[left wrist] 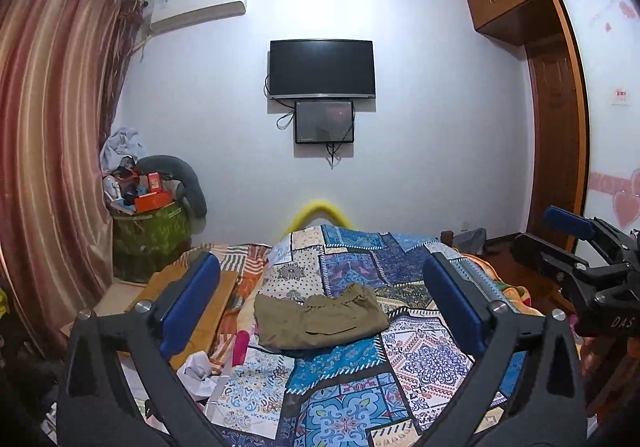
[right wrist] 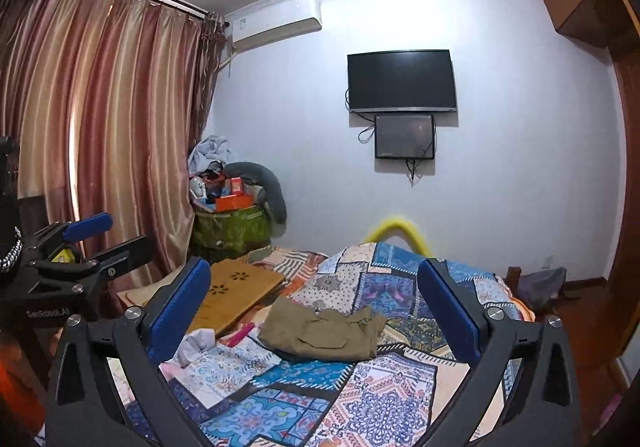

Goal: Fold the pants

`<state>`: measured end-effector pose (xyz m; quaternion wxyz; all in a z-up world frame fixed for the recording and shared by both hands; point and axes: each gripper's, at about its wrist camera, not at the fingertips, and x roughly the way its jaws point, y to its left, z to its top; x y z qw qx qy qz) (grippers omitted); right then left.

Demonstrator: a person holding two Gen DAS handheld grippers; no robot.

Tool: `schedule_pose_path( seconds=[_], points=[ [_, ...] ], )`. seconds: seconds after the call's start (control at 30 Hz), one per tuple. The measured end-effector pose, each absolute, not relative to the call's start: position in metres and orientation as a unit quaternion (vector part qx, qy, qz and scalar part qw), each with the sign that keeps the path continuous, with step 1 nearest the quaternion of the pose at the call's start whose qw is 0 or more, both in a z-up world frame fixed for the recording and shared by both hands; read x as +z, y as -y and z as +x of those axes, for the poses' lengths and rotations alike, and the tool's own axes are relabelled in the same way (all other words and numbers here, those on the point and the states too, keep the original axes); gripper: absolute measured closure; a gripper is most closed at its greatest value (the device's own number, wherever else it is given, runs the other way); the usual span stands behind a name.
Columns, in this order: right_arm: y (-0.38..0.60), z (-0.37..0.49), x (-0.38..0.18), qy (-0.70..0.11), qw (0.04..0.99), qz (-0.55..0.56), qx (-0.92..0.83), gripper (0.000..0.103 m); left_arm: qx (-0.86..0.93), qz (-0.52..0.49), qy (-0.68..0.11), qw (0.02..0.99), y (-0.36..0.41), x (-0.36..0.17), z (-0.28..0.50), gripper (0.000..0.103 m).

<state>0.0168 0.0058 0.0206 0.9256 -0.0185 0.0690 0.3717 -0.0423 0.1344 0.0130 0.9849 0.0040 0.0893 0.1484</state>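
Pants of olive-khaki cotton, already folded into a compact bundle, lay on the patchwork patterned bedspread straight ahead of both tools, with its long axis running crosswise to the fingers. The left gripper and the right gripper both stood wide open and empty (neither touching cloth), held back above the near bed. Neither seemed clearly nearer, by my judgement.
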Motion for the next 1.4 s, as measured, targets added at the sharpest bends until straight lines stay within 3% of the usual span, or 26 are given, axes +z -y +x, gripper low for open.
schedule_pose_path(
  seconds=[1.4],
  points=[
    [0.012, 0.007, 0.014, -0.089, 0.928, -0.007, 0.361, 0.0, 0.138, -0.011, -0.095, 0.986, -0.13, 0.008, -0.038, 0.0]
  ],
)
